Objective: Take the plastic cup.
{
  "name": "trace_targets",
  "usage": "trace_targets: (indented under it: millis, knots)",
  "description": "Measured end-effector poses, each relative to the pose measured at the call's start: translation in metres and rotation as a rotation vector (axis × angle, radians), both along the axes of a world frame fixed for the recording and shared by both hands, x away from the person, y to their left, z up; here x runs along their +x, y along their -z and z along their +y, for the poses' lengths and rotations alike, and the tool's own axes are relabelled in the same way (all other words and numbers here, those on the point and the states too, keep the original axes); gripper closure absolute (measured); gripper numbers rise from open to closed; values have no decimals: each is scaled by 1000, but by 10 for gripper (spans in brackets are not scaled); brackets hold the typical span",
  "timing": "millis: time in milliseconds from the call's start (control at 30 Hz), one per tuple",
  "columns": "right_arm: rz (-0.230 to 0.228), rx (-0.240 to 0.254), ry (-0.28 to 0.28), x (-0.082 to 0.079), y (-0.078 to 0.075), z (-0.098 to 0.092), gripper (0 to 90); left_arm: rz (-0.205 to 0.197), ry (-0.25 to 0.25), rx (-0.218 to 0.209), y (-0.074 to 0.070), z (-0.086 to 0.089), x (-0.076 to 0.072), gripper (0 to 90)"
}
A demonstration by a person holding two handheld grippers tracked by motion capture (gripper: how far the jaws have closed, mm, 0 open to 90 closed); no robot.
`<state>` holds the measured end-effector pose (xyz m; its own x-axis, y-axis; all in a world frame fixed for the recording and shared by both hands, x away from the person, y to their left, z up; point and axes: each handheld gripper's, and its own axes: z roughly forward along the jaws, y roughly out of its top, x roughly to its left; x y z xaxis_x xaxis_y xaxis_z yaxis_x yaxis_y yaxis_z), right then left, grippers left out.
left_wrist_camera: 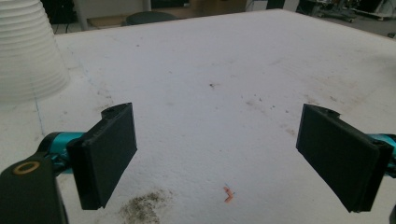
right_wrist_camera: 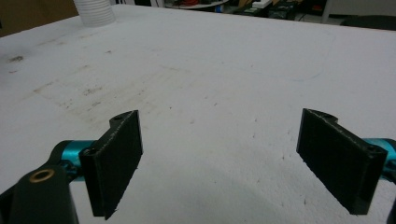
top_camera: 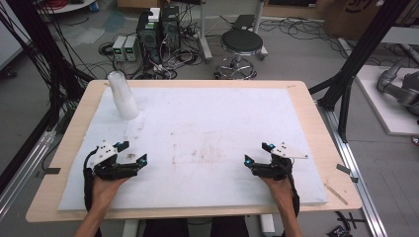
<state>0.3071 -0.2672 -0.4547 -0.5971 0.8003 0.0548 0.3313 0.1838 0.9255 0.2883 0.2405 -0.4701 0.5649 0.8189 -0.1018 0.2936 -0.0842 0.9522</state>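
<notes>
Far left on the table (top_camera: 306, 123), near the back corner of the white foam sheet (top_camera: 212, 123), stands an inverted stack of white ribbed cups (top_camera: 122, 96), well apart from both tools. The left hand-held gripper (top_camera: 132, 152) rests low at the near edge, jaws spread with nothing between them; the right hand-held gripper (top_camera: 258, 152) mirrors it, likewise agape and empty. The stack is judged light, thin-walled and easily crushed or tipped; a gentle hold across its lower, wider part seems safest.
</notes>
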Motion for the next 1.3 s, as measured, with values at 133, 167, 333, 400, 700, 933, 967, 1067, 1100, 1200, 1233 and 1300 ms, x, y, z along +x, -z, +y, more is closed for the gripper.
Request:
trace_targets:
  millis: [133,167,333,400,700,933,967,1067,1100,1200,1233,1300]
  knots:
    - [6,7,-2,0,0,0,143,-5,-3,8,0,-1,-1,121]
    - [4,7,-2,0,0,0,143,-9,-4,8,0,-1,-1,121]
    - [-2,11,-2,0,0,-1,144,-11,-8,13,0,-2,-1,121]
    - [6,12,1,0,0,-1,143,-10,-7,15,0,-2,-1,121]
    - [-1,3,-1,-1,0,0,143,-8,0,10,0,-1,-1,121]
    - [-1,2,-2,-1,0,0,143,-16,1,-23,-13,4,2,121]
    - [-1,2,-2,-1,0,0,143,-16,1,-23,-13,4,2,121]
    - [0,-2,-5,0,0,0,143,-39,-10,-20,-28,9,5,121]
    - [-1,-2,-6,0,0,0,143,-43,-15,-25,-33,10,6,121]
    - [7,1,-7,0,0,0,143,-60,-32,-29,-50,16,12,121]
    - [9,0,-6,0,0,0,144,-70,-39,-24,-56,18,14,121]
    - [8,0,-6,0,0,0,143,-82,-54,-28,-69,23,20,121]
